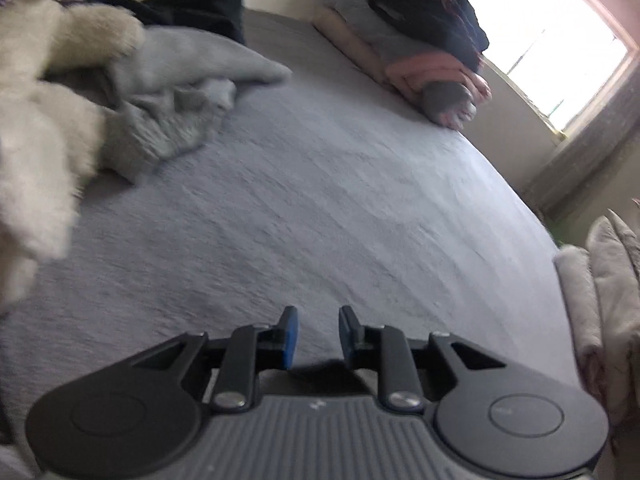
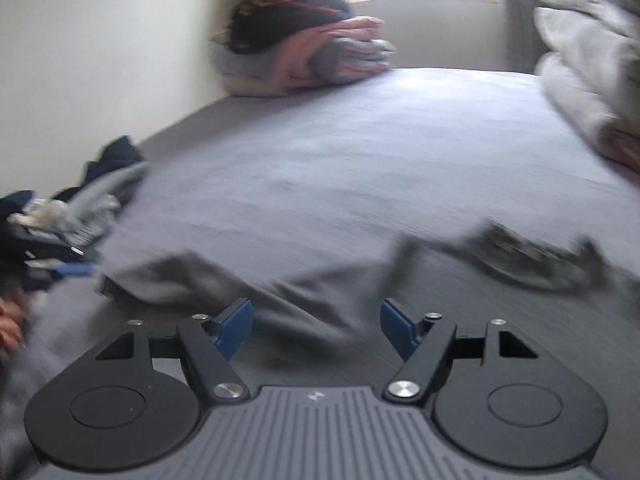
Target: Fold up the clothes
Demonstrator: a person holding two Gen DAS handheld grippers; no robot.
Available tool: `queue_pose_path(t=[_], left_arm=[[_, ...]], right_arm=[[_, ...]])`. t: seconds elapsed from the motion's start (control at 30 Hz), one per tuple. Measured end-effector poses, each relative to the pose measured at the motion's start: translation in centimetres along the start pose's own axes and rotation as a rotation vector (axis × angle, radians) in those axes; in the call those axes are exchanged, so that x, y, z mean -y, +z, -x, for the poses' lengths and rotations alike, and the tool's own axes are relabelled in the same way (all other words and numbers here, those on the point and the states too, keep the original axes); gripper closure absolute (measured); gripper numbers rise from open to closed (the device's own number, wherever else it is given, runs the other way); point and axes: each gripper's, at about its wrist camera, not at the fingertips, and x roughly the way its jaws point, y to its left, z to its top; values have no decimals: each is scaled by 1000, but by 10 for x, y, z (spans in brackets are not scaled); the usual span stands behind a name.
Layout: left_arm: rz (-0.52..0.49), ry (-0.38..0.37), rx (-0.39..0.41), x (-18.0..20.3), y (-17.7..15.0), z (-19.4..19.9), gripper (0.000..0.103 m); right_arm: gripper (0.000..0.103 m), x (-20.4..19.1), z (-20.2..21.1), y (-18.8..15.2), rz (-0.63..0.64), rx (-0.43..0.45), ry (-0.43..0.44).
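A dark grey garment [image 2: 288,292] lies spread and rumpled on the grey bed sheet [image 2: 360,152], just ahead of my right gripper [image 2: 316,320], which is open and empty above it. My left gripper [image 1: 318,330] is open with a narrow gap and empty over bare sheet [image 1: 320,200]. A pile of unfolded clothes lies at the left: a fluffy cream item [image 1: 44,120], a light grey sweater [image 1: 180,92] and dark items [image 1: 192,8]. The left gripper also shows at the right wrist view's left edge [image 2: 60,268].
A stack of folded clothes [image 1: 424,52] sits by the wall near the window [image 1: 560,40]; it also shows in the right wrist view [image 2: 312,44]. A pale bundled duvet [image 2: 588,60] lies at the bed's right side. The wall runs along the far side.
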Motion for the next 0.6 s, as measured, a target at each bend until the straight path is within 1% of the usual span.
queue_pose_path(t=[0.07,0.17,0.23,0.33,0.43,0.6], left_arm=[[-37,-38,-42,11,-4,-9,81],[-119,-49,-74,29,-13,-19,81],[-163,-38,-103,36,-19,-25,81],[-203,-9,-189,37,-25,-39,81],[-186,-29,-216,33,-25,-43,80],[-138,-58,-226,27,-21,-43,80]], right_arm=[[29,-16,-21,15,17,-14,50],[30,-35,-52,31,35,-44,85],[30,-43,-71,37,39,-69,99],[30,-51,-97,42,41,-119,114],[30,-57,-119,41,40,-164,128],[33,-66,-141,39,37,-200,148]])
